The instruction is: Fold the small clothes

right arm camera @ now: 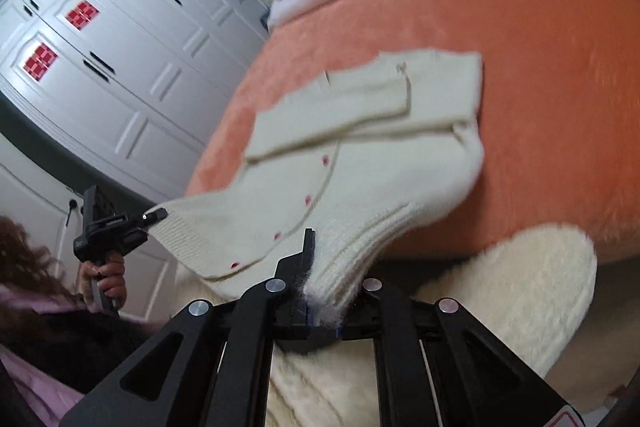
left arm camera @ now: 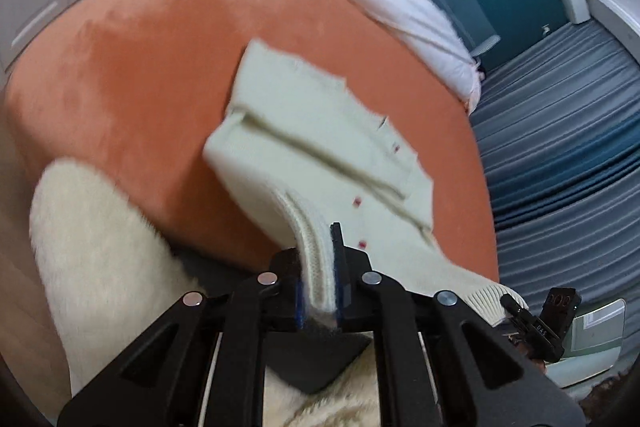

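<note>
Item, cream cardigan (left arm camera: pixel 320 155), sleeves already folded in: I am gripping its ribbed hem with my left gripper (left arm camera: pixel 320 291) and right gripper (right arm camera: pixel 320 291) clenched, lifting it off the orange bed (left arm camera: pixel 140 75), final fold seemingly outstanding.

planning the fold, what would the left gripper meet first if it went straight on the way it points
The cream cardigan it already grips: its folded body lies straight ahead on the orange bedspread. Depth is unclear, so the bedspread beneath may come soon after.
</note>
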{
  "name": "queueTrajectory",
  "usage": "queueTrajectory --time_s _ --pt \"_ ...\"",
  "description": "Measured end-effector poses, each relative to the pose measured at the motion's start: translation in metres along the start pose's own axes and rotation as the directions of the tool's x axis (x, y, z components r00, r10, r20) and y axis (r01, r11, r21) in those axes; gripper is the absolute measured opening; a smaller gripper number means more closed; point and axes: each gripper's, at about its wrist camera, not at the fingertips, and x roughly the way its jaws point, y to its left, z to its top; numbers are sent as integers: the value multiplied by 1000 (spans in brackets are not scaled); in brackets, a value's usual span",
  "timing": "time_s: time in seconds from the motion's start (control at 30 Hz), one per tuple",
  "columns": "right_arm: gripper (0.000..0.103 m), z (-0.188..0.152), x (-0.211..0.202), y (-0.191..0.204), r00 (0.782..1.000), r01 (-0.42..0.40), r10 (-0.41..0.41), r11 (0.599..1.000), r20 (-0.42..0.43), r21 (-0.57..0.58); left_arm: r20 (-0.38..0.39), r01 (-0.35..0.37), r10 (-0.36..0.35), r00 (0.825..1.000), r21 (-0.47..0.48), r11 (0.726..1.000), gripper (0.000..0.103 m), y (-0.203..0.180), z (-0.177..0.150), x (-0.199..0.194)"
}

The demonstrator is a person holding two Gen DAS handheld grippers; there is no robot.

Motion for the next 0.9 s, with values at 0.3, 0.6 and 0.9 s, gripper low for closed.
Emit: queueTrajectory --time_s 0.3,0.6,0.9 --pt "17 129 139 -110 940 55 -151 953 307 299 142 -193 188 972 16 981 27 -5 126 167" --pt "69 132 169 -95 895 275 -334 935 294 225 166 -318 302 939 80 945 90 29 110 191" --pt "38 154 233 -142 904 399 -422 889 63 224 -31 -400 401 915 42 916 40 50 134 256"
